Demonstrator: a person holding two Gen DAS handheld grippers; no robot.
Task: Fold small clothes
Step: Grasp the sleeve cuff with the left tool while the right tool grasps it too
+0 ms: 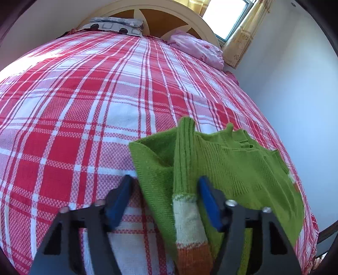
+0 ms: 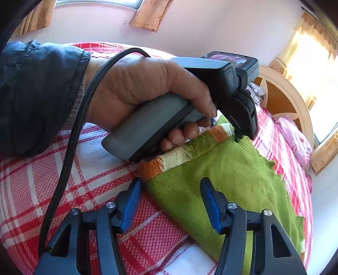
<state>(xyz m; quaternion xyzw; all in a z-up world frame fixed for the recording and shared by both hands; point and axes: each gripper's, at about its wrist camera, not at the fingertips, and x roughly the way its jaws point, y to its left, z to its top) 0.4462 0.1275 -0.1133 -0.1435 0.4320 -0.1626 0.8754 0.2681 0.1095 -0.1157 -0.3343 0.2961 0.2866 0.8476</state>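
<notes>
On the bed lies a small green sweater [image 1: 232, 160]. It is knitted and looks soft and fuzzy, with thin ribs running along it. One sleeve [image 1: 188, 190] has stripes near its end, first cream and then orange. The far edge of the sweater is bumpy, like little teeth. It sits on the side of the bed close to the white wall [image 1: 295, 95].

The left gripper [image 1: 163, 182] has two blue fingers on black arms, and they stand wide apart. The striped sleeve lies in the gap between them, close to the right-hand blue finger. Whether it touches that finger is hard to tell, but the fingers are not squeezing it.

The right gripper [image 2: 170, 184] is wide open too. One blue finger is over the bed cover and the other is over the green knit. It holds nothing.

From the right wrist view, a left hand [image 2: 143, 88] in a dark blue cuff holds the grey handle of the other tool, and a black cable [image 2: 69, 137] loops past the wrist.

The bed cover [image 1: 84, 105] is woven cloth with big red and white checks. At the far end are a curved cream headboard [image 1: 190, 19], a grey patterned pillow [image 1: 118, 25], and a pink bundle of cloth [image 1: 198, 48]. Yellow curtains [image 1: 243, 40] hang beside a bright window [image 1: 228, 14].
</notes>
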